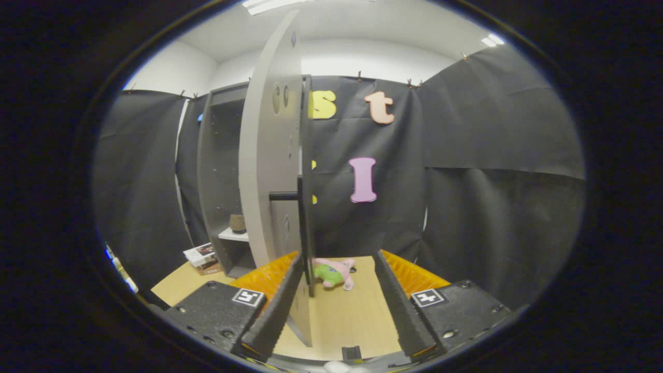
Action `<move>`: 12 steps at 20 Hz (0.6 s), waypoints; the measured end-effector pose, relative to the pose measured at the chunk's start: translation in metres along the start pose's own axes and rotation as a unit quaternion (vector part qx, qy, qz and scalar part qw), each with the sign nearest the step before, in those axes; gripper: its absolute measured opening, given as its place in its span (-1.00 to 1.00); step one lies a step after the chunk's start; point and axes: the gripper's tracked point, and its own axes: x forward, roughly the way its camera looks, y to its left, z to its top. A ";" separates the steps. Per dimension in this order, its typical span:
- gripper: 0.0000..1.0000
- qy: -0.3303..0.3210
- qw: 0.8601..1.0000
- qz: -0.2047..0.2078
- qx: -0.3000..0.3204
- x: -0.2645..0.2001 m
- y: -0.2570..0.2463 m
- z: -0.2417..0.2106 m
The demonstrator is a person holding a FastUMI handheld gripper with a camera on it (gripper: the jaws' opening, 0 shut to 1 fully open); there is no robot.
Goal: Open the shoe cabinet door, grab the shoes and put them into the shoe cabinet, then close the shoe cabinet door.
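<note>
A recording booth in a white-walled room: black cloth walls (492, 155) clipped up around it, ceiling strip lights (264, 5) at upper centre.

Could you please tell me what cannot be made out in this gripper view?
- Cabinet interior: the open door, seen nearly edge-on, hides most of it; one small brown object on a shelf is too small to identify.
- Toy on the floor: partly behind the door's edge.
- Books beside the cabinet: too small to read.
- Gripper: open, door edge by one finger; contact unclear.
</note>
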 end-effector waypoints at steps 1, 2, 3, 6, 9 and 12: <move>0.90 -0.006 1.000 -0.008 0.000 -0.007 0.000 0.003; 0.91 -0.017 1.000 -0.016 -0.001 -0.014 0.000 0.005; 0.94 -0.022 0.999 -0.023 -0.002 -0.022 0.001 0.004; 1.00 -0.029 0.999 -0.038 -0.013 -0.037 0.018 -0.009; 1.00 -0.014 0.999 -0.036 -0.021 -0.041 0.049 -0.042; 1.00 0.011 1.000 -0.020 -0.016 -0.032 0.092 -0.083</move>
